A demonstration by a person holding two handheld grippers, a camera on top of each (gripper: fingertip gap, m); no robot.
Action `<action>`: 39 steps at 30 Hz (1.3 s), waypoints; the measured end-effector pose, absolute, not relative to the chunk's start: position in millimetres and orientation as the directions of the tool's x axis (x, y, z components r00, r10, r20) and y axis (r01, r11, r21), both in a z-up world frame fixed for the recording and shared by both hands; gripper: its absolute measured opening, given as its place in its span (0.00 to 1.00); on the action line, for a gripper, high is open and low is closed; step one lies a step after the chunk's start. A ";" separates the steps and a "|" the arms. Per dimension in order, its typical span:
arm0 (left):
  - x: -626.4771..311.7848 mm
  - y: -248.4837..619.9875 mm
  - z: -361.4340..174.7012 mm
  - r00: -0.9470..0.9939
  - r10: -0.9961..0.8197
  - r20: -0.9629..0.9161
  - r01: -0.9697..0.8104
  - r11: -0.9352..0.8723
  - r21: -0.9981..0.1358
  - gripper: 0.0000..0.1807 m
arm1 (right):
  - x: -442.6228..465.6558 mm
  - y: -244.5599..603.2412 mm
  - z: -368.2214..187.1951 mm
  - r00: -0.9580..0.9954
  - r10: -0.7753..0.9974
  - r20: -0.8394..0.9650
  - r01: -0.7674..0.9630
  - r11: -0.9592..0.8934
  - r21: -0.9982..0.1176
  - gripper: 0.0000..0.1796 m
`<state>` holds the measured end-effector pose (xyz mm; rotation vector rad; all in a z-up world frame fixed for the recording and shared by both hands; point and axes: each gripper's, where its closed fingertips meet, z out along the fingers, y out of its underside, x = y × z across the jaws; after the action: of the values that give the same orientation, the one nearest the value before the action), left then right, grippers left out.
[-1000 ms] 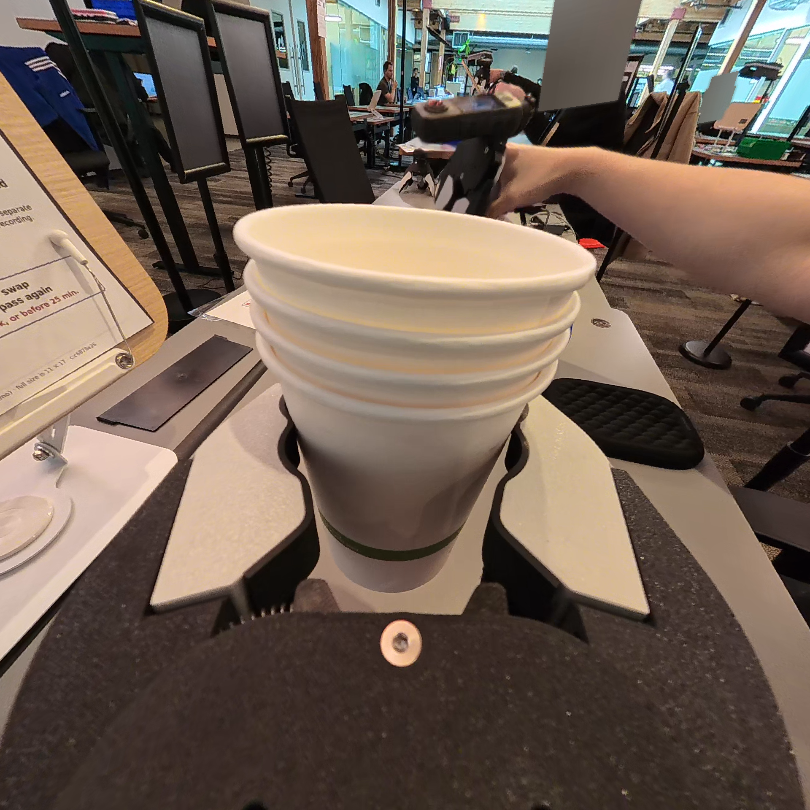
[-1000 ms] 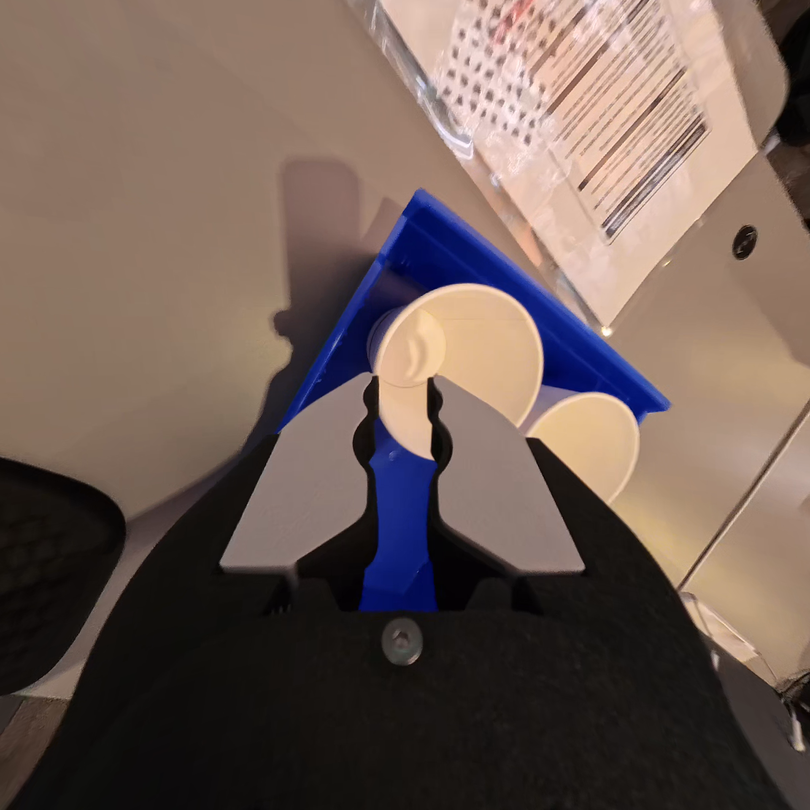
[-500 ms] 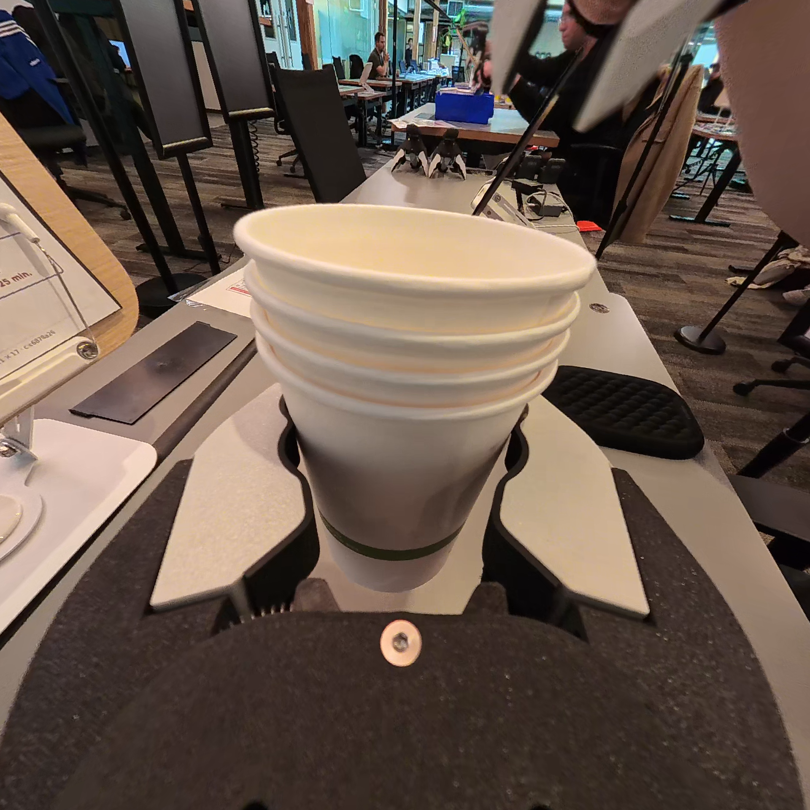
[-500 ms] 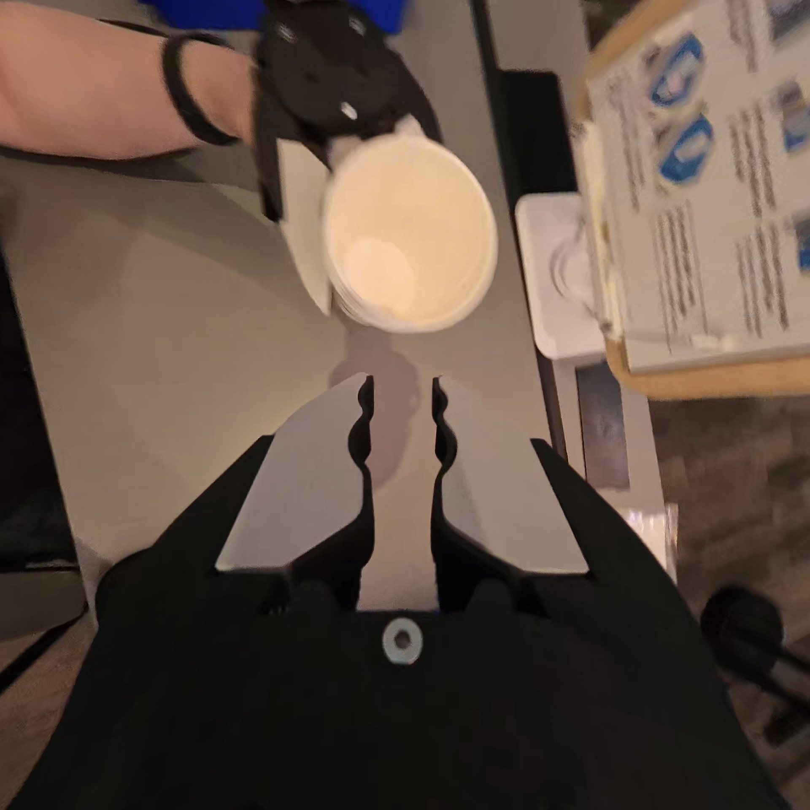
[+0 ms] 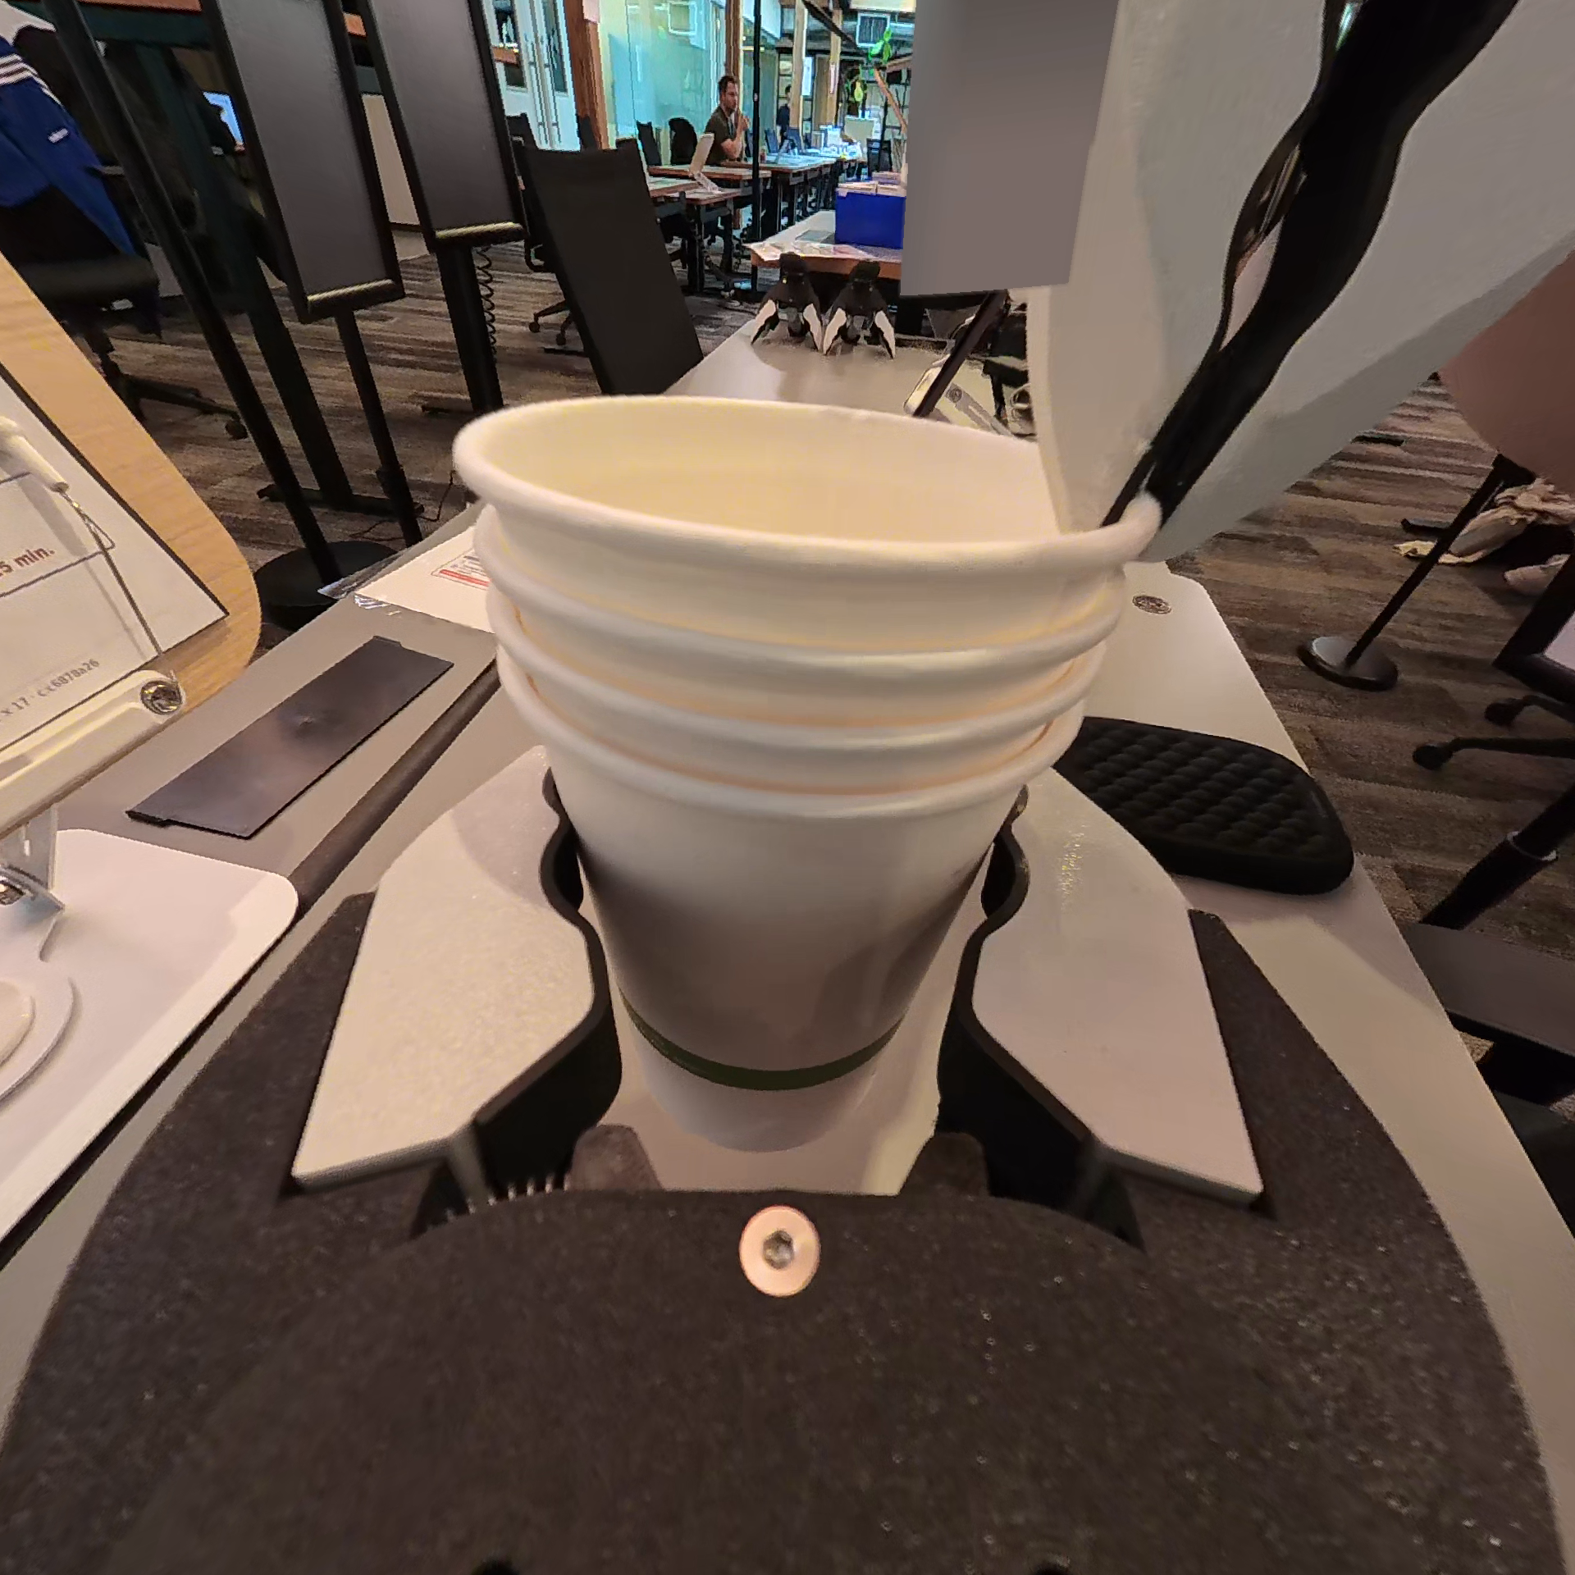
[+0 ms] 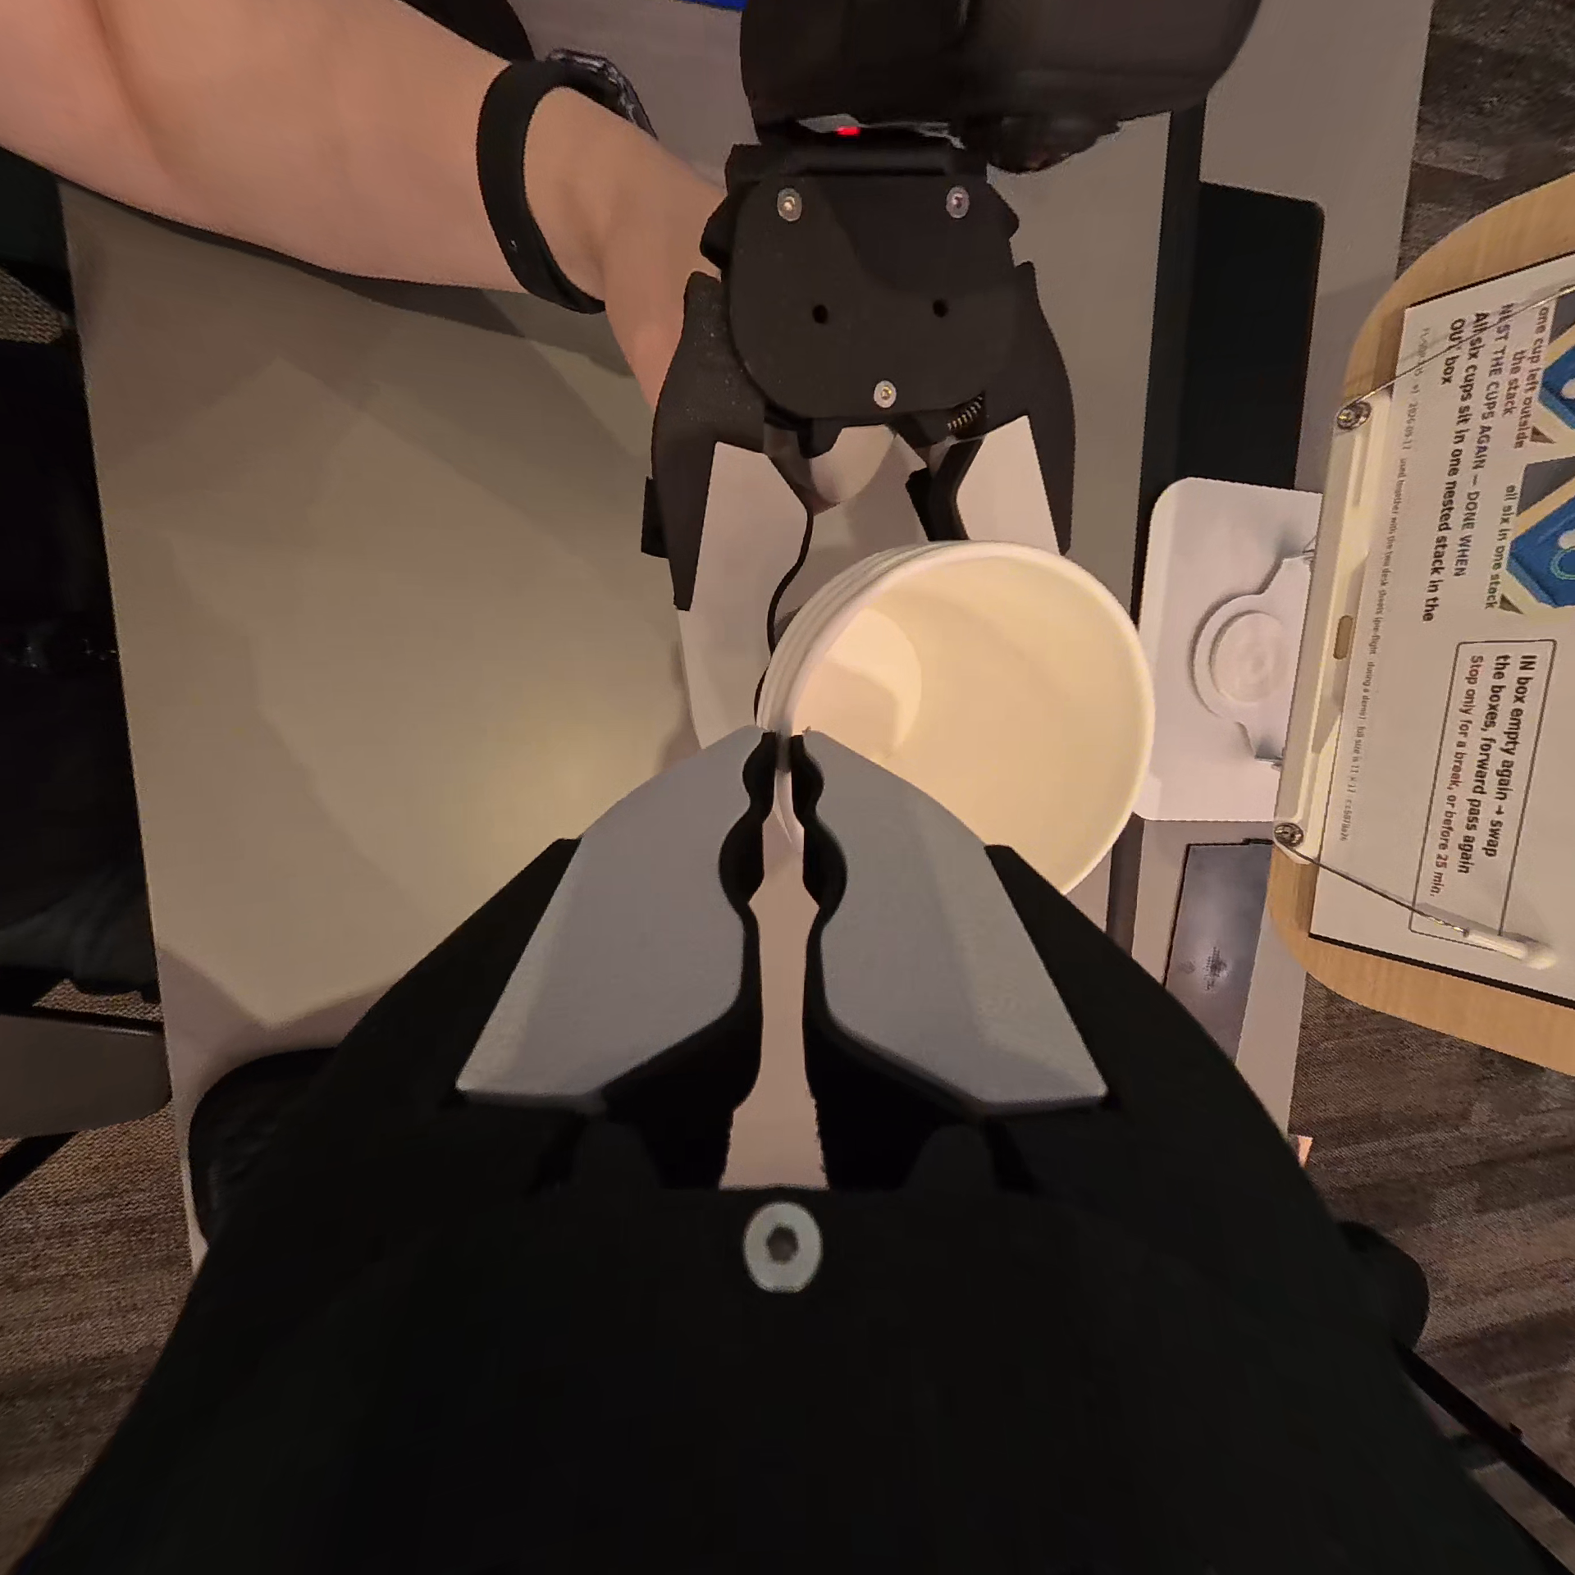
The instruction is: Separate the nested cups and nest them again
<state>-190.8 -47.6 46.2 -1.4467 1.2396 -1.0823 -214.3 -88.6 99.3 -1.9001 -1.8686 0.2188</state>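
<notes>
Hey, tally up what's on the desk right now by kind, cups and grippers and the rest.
Nested white paper cups: 4 rims visible
Handheld grippers: 2, left gripper, right gripper
Black wrist rest: 1
Instruction board: 1
Total: 8

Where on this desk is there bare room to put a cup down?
The widest bare patch of the grey desk lies beside the cup stack, on the forearm's side. The other side is crowded: white stand base, black strip and wooden sign board.
</notes>
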 end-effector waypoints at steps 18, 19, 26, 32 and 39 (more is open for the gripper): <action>-191.7 -45.3 44.8 0.115 -0.992 0.059 -0.191 -0.080 -0.978 0.52 | -200.7 -83.2 153.6 0.112 0.949 0.294 0.888 0.037 -0.458 0.01; -191.6 -45.5 44.5 0.114 -0.992 0.060 -0.193 -0.081 -0.978 0.52 | -198.0 -82.9 159.9 0.120 0.947 0.298 0.885 0.034 -0.465 0.01; -191.0 -44.7 41.0 0.114 -0.992 0.061 -0.203 -0.084 -0.976 0.52 | -162.1 -85.2 204.7 0.211 0.915 0.343 0.859 -0.006 -0.512 0.01; -189.9 -42.8 36.1 0.117 -0.991 0.068 -0.213 -0.092 -0.973 0.52 | -88.0 -91.3 227.3 0.373 0.860 0.348 0.822 -0.133 -0.554 0.01; -191.7 -40.4 36.7 0.124 -0.990 0.069 -0.210 -0.094 -0.973 0.52 | 79.5 -93.0 182.4 0.691 0.650 0.318 0.707 -0.514 -0.486 0.01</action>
<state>-191.7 -40.4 36.7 -1.4823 1.2375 -1.0709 79.5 -93.0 182.4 -2.3053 -1.0359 -0.1262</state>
